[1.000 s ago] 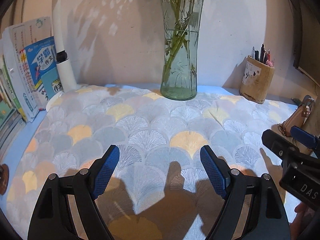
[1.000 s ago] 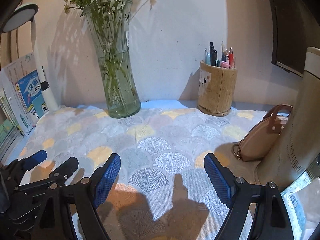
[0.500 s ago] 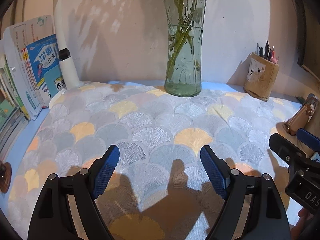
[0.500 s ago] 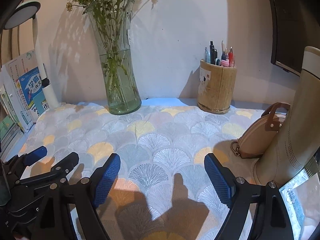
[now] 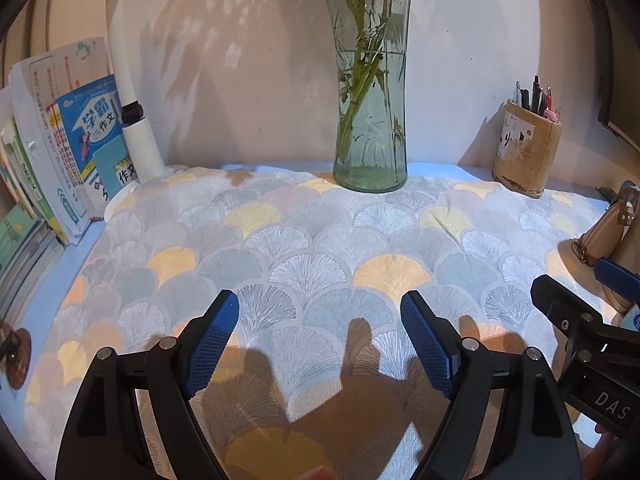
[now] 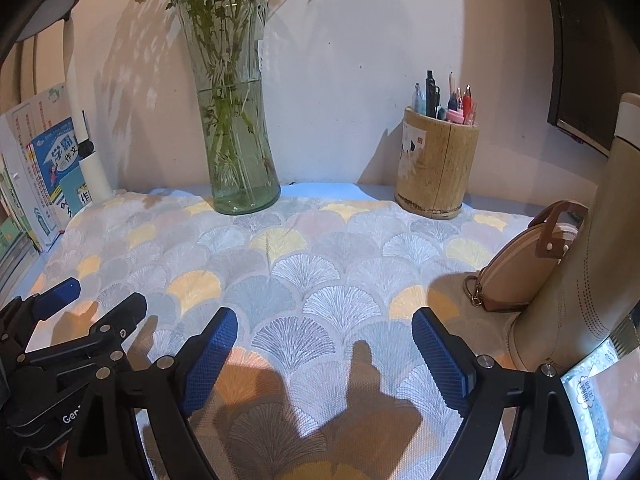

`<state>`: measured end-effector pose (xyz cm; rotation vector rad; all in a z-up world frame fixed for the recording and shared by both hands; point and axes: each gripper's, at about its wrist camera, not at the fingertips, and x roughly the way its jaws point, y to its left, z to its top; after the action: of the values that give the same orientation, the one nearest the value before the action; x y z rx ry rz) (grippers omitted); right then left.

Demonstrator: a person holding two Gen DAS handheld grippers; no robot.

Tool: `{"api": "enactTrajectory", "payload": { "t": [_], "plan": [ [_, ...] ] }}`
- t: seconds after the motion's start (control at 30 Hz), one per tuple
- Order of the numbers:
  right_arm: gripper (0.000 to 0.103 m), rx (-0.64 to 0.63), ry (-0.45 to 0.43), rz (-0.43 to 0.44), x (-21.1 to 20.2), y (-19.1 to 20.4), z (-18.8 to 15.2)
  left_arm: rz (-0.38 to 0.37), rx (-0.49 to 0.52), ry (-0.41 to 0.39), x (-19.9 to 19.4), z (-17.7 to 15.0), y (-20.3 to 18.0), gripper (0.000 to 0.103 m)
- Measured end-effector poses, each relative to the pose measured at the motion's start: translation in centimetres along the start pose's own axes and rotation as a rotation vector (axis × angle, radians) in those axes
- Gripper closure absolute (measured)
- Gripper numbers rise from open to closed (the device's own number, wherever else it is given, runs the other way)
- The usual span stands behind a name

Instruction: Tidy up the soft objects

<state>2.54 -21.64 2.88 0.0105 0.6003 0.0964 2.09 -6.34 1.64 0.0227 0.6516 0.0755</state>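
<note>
A: Any writing legible?
B: "学霸作文" on the blue book (image 5: pixel 90 132); "DAS" on the right tool (image 5: pixel 608 276); "Gen", cut off, on the left tool (image 6: pixel 100 300).

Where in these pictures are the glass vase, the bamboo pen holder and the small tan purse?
glass vase (image 5: pixel 370 148), left wrist view, on its lower glass body.
bamboo pen holder (image 6: pixel 437 168), right wrist view, on its front wall.
small tan purse (image 6: pixel 520 276), right wrist view, on its side panel.

A pale plaster wall (image 5: pixel 260 80) rises at the far side, dappled with warm light and leaf shadows.
</note>
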Motion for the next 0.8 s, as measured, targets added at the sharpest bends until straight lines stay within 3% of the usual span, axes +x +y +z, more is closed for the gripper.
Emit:
{"api": "enactTrajectory", "payload": {
  "t": [0.8],
  "plan": [
    [0.015,0.032,0.027,0.026,0.29,-0.14,-0.05,-0.019,0.002,0.033,0.56,-0.01,-0.07,0.02]
  ]
}}
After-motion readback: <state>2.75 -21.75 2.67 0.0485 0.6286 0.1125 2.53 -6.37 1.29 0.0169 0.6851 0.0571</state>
